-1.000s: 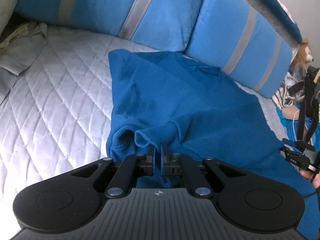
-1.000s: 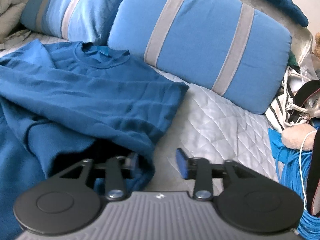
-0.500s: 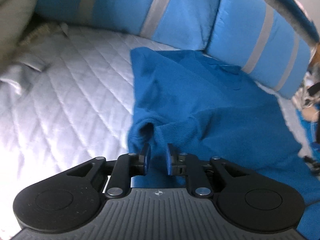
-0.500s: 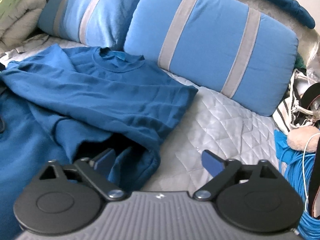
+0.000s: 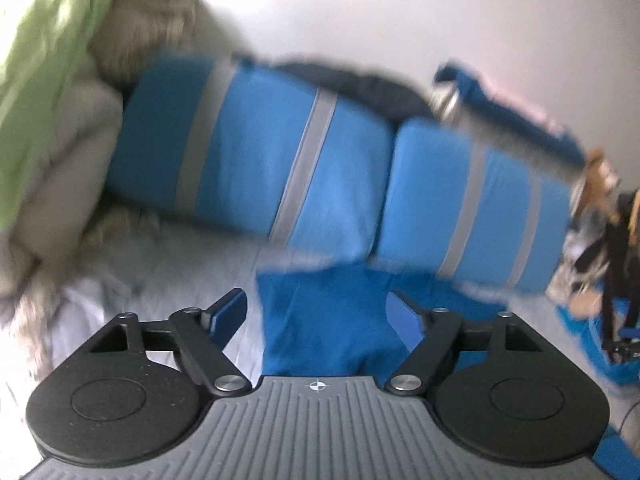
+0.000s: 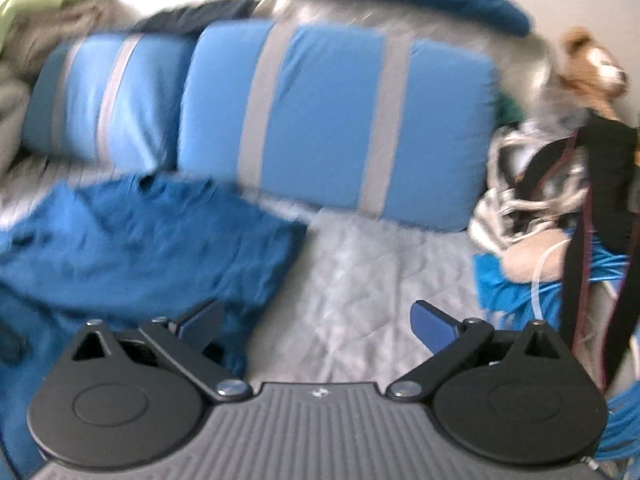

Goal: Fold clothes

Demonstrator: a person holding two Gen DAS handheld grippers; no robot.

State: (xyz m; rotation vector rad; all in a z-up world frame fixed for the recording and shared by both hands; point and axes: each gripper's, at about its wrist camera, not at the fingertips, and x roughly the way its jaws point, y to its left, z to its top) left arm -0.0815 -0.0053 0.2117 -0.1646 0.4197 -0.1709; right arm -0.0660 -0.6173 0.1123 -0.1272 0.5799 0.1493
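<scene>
Sweater: a blue knit sweater [image 6: 140,240] lies on the bed, spread across the left half of the right wrist view with its neckline toward the pillows; in the left wrist view its folded part [image 5: 328,320] sits at lower centre, just past the claw.
Sweater edge: its right edge ends about mid-frame in the right wrist view, with bare quilt beside it.
Left claw: the left claw [image 5: 320,316] is opening, its blue pads well apart; the sweater shows in the gap between them but neither pad presses on it.
Right claw: the right claw [image 6: 320,320] is opening and stands wide; its left finger [image 6: 200,320] sits over the sweater's edge, its right finger over bare quilt, and nothing is gripped.
Bed: a pale grey quilted cover [image 6: 360,280] fills the lower middle of the right wrist view.
Pillows: two light blue pillows with grey stripes [image 6: 340,120] stand along the head of the bed, across the middle of both views.
Left side: beige and green bedding [image 5: 48,120] is piled at the upper left of the left wrist view.
Right side: a brown plush toy [image 6: 588,68] sits at upper right, with black straps [image 6: 600,200] and a blue cable bundle [image 6: 540,280] below it.
Sharpness: both views are motion-blurred.
</scene>
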